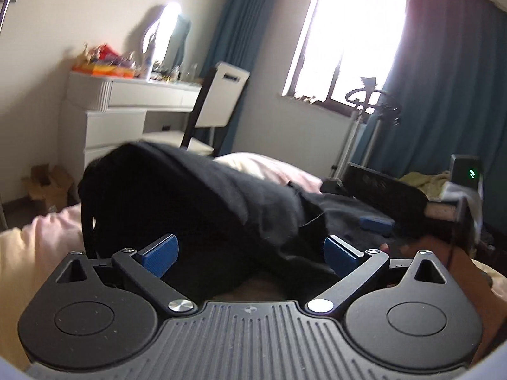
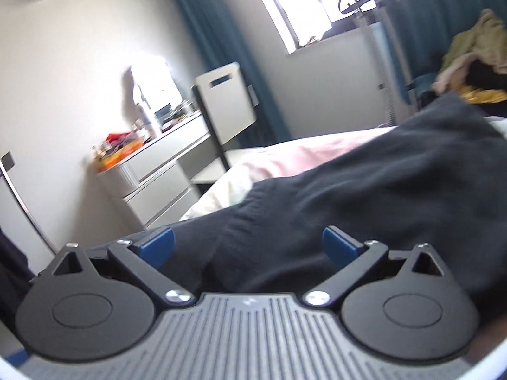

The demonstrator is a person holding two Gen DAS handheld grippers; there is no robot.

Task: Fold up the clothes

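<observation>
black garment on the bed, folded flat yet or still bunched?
Still bunched. The black garment humps up in loose folds over the pink bedding rather than lying flat; no neat edges show in either view.

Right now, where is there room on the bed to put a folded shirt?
Bare pink bedding lies between the black garment and the white chair. The far bedside, near the yellow clothes pile, looks crowded.

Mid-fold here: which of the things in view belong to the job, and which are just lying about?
Job:
black garment
left tool, open
right tool, open
pink bedding underneath

Lying about:
white dresser with clutter
chair
yellow clothes pile
blue curtains
</observation>
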